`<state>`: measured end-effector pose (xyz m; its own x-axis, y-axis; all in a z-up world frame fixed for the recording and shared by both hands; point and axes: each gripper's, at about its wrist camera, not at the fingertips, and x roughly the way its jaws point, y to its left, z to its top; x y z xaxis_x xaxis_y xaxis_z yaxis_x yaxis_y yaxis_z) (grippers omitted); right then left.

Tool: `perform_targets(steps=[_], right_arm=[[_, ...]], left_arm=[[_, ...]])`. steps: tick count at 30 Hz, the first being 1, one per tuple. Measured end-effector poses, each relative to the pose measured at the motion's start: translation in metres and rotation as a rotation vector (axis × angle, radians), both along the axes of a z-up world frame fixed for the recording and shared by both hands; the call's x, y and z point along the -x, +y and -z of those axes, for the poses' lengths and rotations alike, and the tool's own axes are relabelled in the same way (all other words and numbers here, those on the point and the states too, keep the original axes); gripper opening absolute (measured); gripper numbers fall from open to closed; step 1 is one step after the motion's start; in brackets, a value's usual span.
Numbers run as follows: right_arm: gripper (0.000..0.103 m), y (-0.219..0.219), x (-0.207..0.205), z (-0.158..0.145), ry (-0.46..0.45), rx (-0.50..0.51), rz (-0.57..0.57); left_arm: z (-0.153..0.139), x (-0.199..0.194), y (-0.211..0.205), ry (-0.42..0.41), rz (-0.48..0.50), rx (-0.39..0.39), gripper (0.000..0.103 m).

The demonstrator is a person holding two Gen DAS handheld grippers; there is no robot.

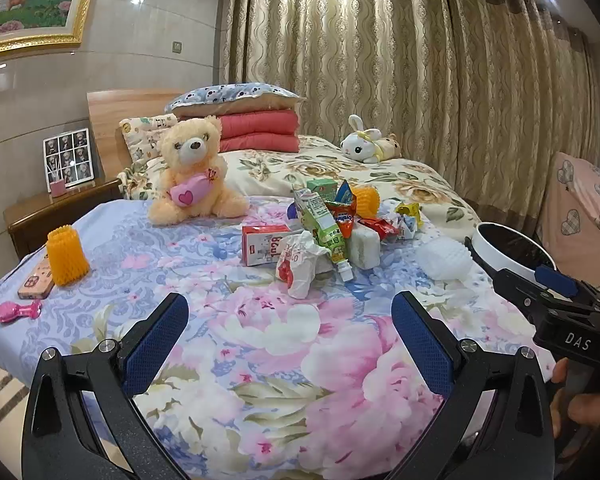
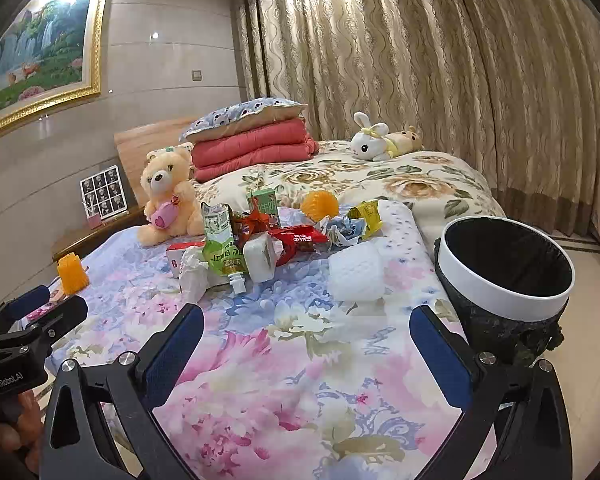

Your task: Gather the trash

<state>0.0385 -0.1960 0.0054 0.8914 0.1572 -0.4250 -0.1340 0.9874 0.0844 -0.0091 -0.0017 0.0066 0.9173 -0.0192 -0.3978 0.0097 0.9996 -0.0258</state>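
Trash, a heap of crumpled wrappers, cartons and pouches, lies in the middle of the bed on a pastel floral bedspread, ahead of both grippers and touched by neither. In the heap a red-and-white drink carton lies on its side at the left, a crumpled white paper wrapper sits in front of it, and a green spouted drink pouch leans across the pile with its white spout pointing toward the cameras. A red foil snack wrapper, a green juice box and a yellow crumpled wrapper lie further back, and a white foam fruit net rests just to the right of the pile. A round white trash bin lined with a black bag stands beside the bed's right edge, near the heap. The left gripper hovers over the bedspread with its blue-padded jaws spread wide and nothing between them; the right gripper is likewise released and empty, its right finger near the bin. Away from the heap, an orange foam net sleeve stands upright at the bed's left edge, and a cream teddy bear holding a pink heart cushion sits behind the trash.
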Motion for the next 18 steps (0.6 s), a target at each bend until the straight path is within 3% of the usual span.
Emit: perform_targets(steps=[18], right_arm=[[0.103,-0.0006,0.0011,-0.0019,-0.004,-0.007,-0.003]], left_arm=[[0.0000,0.0030,0.0009,-0.003,-0.003,0.005,0.103]])
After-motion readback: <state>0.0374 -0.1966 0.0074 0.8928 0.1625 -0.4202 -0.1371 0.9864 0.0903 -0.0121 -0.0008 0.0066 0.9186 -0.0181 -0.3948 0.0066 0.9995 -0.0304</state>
